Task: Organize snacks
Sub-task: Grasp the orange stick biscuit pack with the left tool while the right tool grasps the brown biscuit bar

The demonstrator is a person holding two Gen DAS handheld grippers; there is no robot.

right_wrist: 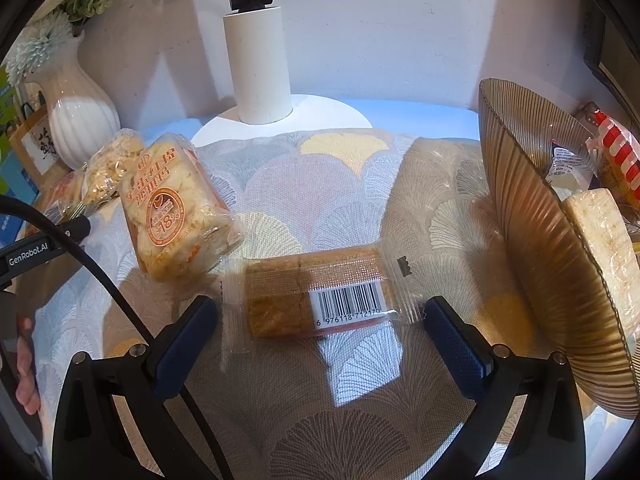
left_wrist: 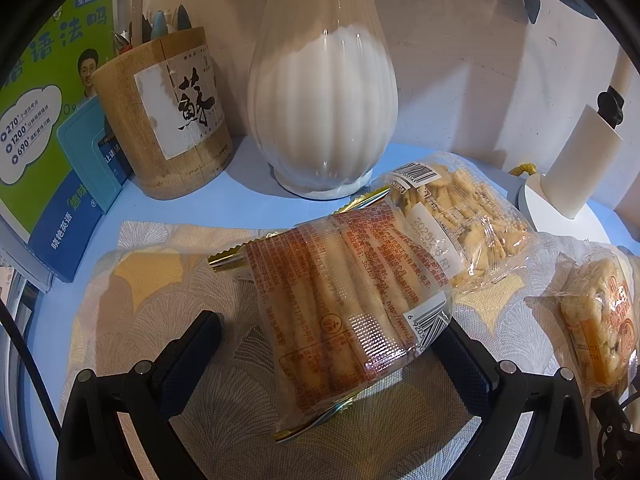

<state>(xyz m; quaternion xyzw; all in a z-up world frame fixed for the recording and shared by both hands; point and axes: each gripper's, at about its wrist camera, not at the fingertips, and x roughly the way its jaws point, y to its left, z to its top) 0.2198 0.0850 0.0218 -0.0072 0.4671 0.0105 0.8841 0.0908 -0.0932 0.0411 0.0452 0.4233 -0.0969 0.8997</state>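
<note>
In the left wrist view a clear packet of long biscuits with red print (left_wrist: 344,312) lies on the patterned cloth between the wide-open fingers of my left gripper (left_wrist: 332,344). A bag of small crackers (left_wrist: 464,216) lies just behind it. An orange-labelled cake packet (left_wrist: 600,328) lies at the right and also shows in the right wrist view (right_wrist: 176,208). My right gripper (right_wrist: 320,320) is open around a flat brown cake bar with a barcode (right_wrist: 316,292), not touching it. A ribbed brown bowl (right_wrist: 532,216) at the right holds several snacks.
A white ribbed vase (left_wrist: 324,108) and a bamboo pen holder (left_wrist: 160,116) stand behind the snacks, with books (left_wrist: 44,128) at the left. A white lamp base and post (right_wrist: 260,72) stand at the back. The patterned cloth (right_wrist: 340,392) covers a blue table.
</note>
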